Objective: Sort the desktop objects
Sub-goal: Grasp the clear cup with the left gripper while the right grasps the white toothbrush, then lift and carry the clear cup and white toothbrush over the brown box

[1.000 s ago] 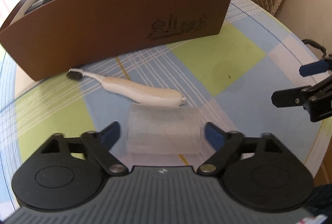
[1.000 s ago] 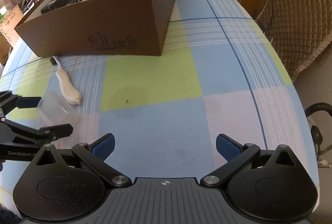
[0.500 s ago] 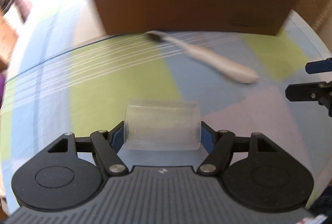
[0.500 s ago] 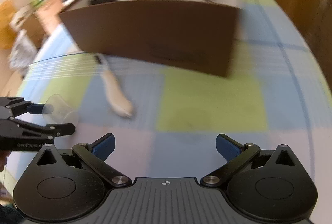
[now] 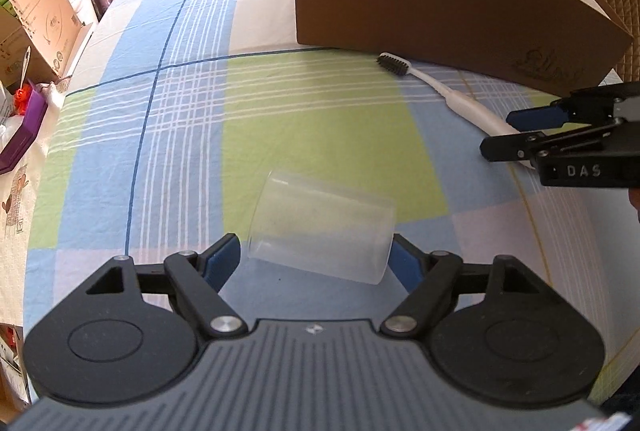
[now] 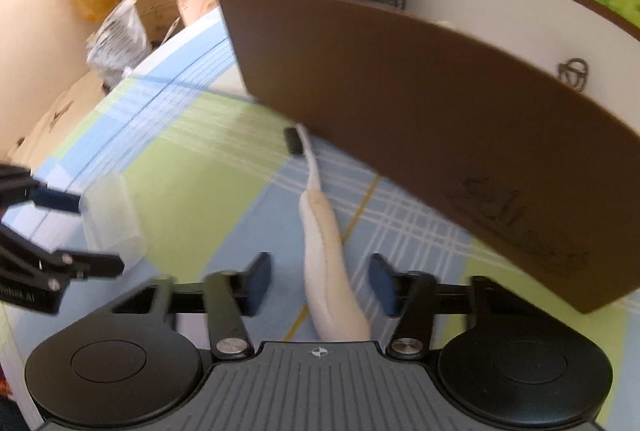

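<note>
Checked tablecloth (image 5: 120, 135) lay bare toward its left edge. On it, the left gripper (image 5: 316, 261) pinched a clear plastic cup (image 5: 320, 227), tilted. Its handle between the 2 parted fingers of the right gripper (image 6: 320, 283), a white toothbrush (image 6: 320, 231) lay untouched beside the brown box (image 6: 400, 91).

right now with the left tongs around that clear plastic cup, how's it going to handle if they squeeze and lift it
The cup looks thin-walled and see-through, so it is probably very light and may flex or crack under a hard squeeze. It lies on its side on the tablecloth, tilted between the left tongs, so it could roll or twist out. Its smooth plastic may also slip.
</note>
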The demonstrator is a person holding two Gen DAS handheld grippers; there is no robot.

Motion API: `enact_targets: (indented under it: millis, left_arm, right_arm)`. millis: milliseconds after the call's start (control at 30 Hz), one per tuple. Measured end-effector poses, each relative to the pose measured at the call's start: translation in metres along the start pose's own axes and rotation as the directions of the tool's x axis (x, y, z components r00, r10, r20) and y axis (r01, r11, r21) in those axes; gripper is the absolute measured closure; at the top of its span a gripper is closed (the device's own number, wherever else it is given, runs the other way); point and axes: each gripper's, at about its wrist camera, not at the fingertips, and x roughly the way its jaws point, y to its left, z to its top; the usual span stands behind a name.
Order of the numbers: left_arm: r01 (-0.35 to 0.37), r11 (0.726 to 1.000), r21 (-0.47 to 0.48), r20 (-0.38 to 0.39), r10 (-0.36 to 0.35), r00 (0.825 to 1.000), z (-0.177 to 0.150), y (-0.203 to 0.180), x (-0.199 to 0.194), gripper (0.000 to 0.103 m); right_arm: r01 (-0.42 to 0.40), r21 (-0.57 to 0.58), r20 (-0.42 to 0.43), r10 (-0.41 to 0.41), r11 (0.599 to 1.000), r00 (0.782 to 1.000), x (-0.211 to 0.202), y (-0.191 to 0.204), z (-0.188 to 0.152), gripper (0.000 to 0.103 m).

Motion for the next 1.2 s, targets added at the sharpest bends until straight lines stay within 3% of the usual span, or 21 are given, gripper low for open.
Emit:
enact_targets:
  millis: [33, 67, 333, 733, 833, 900, 933, 1200]
  left_arm:
    - [0.003, 1.0, 0.002, 0.003, -0.003, 1.0, 0.0, 0.001, -0.001, 0.026]
    - [0.005, 1.0, 0.004, 0.006, -0.005, 1.0, 0.003, 0.0, 0.0, 0.026]
    - [0.035, 0.999, 0.031, 0.025, -0.036, 0.999, 0.01, -0.002, 0.003, 0.026]
    - [0.099, 0.984, 0.147, 0.006, -0.101, 0.995, 0.013, -0.027, 0.013, 0.035]
    - [0.127, 0.974, 0.186, 0.003, -0.13, 0.992, 0.01, -0.041, 0.01, 0.035]
    - [0.133, 0.97, 0.201, -0.001, -0.136, 0.991, 0.007, -0.048, 0.008, 0.035]
    - [0.136, 0.969, 0.207, -0.003, -0.139, 0.99, 0.006, -0.05, 0.008, 0.035]
    - [0.14, 0.965, 0.221, -0.008, -0.142, 0.99, 0.009, -0.054, 0.007, 0.035]
  right_arm:
    - [0.012, -0.023, 0.0, -0.012, 1.0, 1.0, 0.0, 0.002, -0.002, 0.07]
    - [0.017, -0.039, -0.001, -0.017, 0.999, 1.0, -0.001, 0.002, -0.004, 0.08]
    - [0.029, 0.035, -0.025, -0.028, 0.999, 0.999, -0.031, -0.005, -0.038, 0.081]
    - [0.167, 0.252, -0.056, -0.158, 0.953, 0.986, -0.095, -0.029, -0.1, 0.08]
    - [0.179, 0.282, -0.052, -0.171, 0.943, 0.984, -0.102, -0.028, -0.106, 0.079]
    - [0.186, 0.29, -0.05, -0.179, 0.939, 0.983, -0.103, -0.029, -0.106, 0.065]
    - [0.193, 0.292, -0.045, -0.188, 0.937, 0.981, -0.102, -0.029, -0.104, 0.063]
    - [0.202, 0.239, -0.014, -0.204, 0.95, 0.979, -0.088, -0.034, -0.089, 0.063]
